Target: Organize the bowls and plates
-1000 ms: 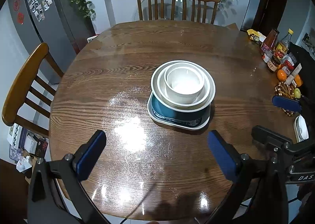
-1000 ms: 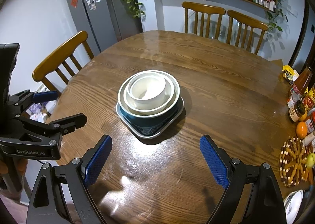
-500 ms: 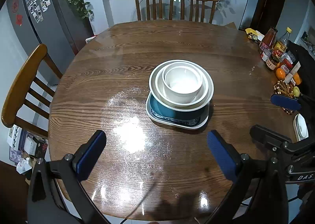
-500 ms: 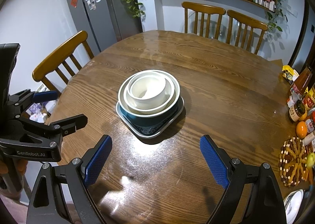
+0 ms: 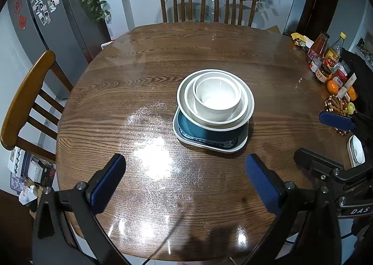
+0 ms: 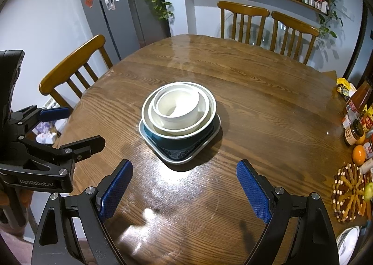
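One stack stands mid-table: a small white bowl point(image 5: 218, 101) point(image 6: 178, 107) nests in a wider white bowl point(image 5: 244, 111), which sits in a large bowl with a teal outside point(image 5: 209, 133) point(image 6: 179, 140). Under them lies a square plate with a blue pattern point(image 5: 209, 146) point(image 6: 184, 158). My left gripper point(image 5: 184, 160) hovers open over the near table, short of the stack, with nothing between its blue pads. Likewise my right gripper point(image 6: 184, 164) is open and empty, a little short of the plate. Each gripper shows at the edge of the other's view, the right gripper point(image 5: 326, 141) and the left gripper point(image 6: 77, 128).
The round wooden table point(image 5: 130, 92) has chairs at the far side point(image 5: 184, 3) and at the left point(image 5: 25, 101). Sauce bottles and jars point(image 5: 326, 59), oranges point(image 5: 332, 86), a beaded trivet point(image 6: 349, 188) and a white dish point(image 5: 355, 151) crowd the right edge.
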Motion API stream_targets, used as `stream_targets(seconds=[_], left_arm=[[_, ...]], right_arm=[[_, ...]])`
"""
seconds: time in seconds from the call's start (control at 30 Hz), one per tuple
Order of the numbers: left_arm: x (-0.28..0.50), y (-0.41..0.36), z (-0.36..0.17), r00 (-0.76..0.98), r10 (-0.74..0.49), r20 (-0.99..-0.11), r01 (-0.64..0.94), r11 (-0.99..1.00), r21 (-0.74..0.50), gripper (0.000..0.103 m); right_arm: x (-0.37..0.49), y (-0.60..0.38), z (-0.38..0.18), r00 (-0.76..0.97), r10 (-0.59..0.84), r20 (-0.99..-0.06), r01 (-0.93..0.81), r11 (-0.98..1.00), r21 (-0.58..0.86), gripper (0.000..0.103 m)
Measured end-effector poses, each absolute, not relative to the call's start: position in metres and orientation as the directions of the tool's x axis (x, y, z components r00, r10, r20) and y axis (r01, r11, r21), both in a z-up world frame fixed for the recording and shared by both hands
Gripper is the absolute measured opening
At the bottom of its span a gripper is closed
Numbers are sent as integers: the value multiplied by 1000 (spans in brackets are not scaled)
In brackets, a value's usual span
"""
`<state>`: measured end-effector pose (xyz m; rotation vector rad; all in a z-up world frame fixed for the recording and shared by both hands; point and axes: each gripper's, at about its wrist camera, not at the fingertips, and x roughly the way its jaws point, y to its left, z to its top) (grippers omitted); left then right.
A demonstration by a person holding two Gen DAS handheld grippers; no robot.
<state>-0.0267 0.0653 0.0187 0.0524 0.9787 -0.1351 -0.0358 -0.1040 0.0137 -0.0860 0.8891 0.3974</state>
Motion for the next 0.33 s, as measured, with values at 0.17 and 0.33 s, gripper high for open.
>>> stream_targets(seconds=[0.17, 0.33], left_arm=[[-26, 64, 18, 552, -84, -830, 136, 991, -11, 102], [-24, 63, 16, 548, -83, -832, 135, 991, -10, 102]], right_arm=[[-35, -104, 13, 562, 301, -770, -372, 924, 90, 91], [-34, -104, 11, 561, 301, -771, -370, 925, 93, 91]])
